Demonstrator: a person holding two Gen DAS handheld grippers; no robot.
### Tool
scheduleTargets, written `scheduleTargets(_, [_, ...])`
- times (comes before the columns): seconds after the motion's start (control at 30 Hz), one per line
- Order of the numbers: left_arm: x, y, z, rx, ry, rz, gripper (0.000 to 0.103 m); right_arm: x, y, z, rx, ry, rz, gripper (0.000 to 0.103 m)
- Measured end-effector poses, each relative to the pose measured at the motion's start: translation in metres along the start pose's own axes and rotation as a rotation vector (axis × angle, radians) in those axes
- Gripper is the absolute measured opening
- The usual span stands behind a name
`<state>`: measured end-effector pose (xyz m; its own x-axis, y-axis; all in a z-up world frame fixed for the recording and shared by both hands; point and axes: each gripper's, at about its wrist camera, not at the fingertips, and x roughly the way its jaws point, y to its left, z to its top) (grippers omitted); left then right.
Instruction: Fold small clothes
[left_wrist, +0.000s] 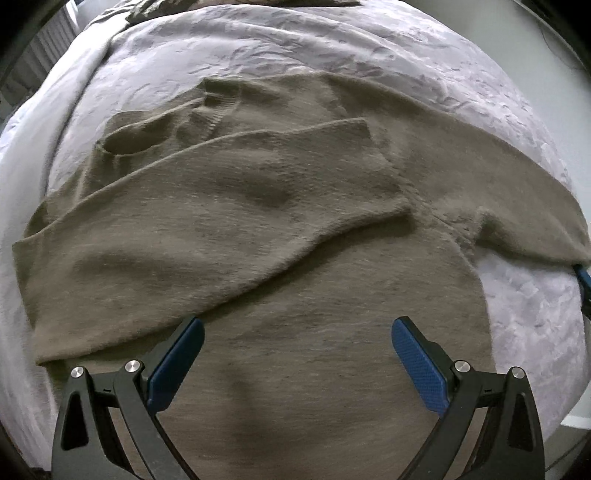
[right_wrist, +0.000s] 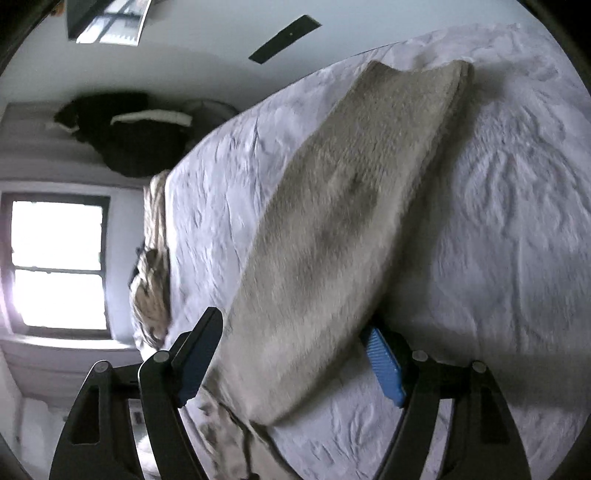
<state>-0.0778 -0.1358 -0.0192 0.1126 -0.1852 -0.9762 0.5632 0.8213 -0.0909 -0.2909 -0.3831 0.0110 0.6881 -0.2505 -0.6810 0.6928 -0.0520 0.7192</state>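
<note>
**One sleeve folded in, the other lying between open jaws**

The taupe knit sweater (left_wrist: 295, 229) is lying spread on the pale, rumpled bedspread (left_wrist: 258, 48), its neckline toward the far left of the left wrist view; one sleeve (left_wrist: 207, 199) is already crossing the body on a slant, probably so the garment narrows toward a tidy rectangle. The left gripper (left_wrist: 297, 332) is hovering over the lower body panel, pointing almost straight down, its jaws spread wide and gripping nothing — it is likely waiting there to pin or smooth the cloth.

The right gripper (right_wrist: 295, 332) is angling along the other sleeve (right_wrist: 351, 206), which is stretching away across the bedspread (right_wrist: 498, 221) toward its cuff; the jaws are standing wide apart with the sleeve lying between them, and the pads do not seem to be pressing it, though blur is making the near edge hard to read. Judging by the layout, that sleeve is the next piece to fold in; the loose knit could slip or bunch as it is lifted.
</note>
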Motion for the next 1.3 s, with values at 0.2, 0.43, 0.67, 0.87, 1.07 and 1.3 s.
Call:
scheduleTargets(0.2, [-0.003,-0.011,-0.003,-0.007,-0.002,-0.015,0.101,0.008,-0.005,0.016,0.074,0.004,0.076,0.079])
scheduleTargets(0.43, [-0.004,-0.017,-0.002,-0.030,0.001,-0.006,0.101,0.022,-0.009,0.022,0.137,0.063,0.112,0.012])
scheduleTargets(0.67, [0.005,0.017,0.017,-0.043,0.011,0.020,0.101,0.028,0.002,0.013,0.108,0.087,0.205,0.009])
scheduleTargets(0.87, [0.006,0.046,0.012,-0.079,0.015,0.022,0.101,0.046,0.063,-0.008,-0.065,0.163,0.278,0.009])
scheduleTargets(1.07, [0.000,0.079,0.008,-0.119,-0.002,0.023,0.101,0.075,0.132,-0.056,-0.270,0.280,0.329,0.009])
scheduleTargets(1.3, [-0.008,0.145,-0.001,-0.225,-0.033,0.022,0.101,0.123,0.214,-0.152,-0.579,0.445,0.334,0.009])
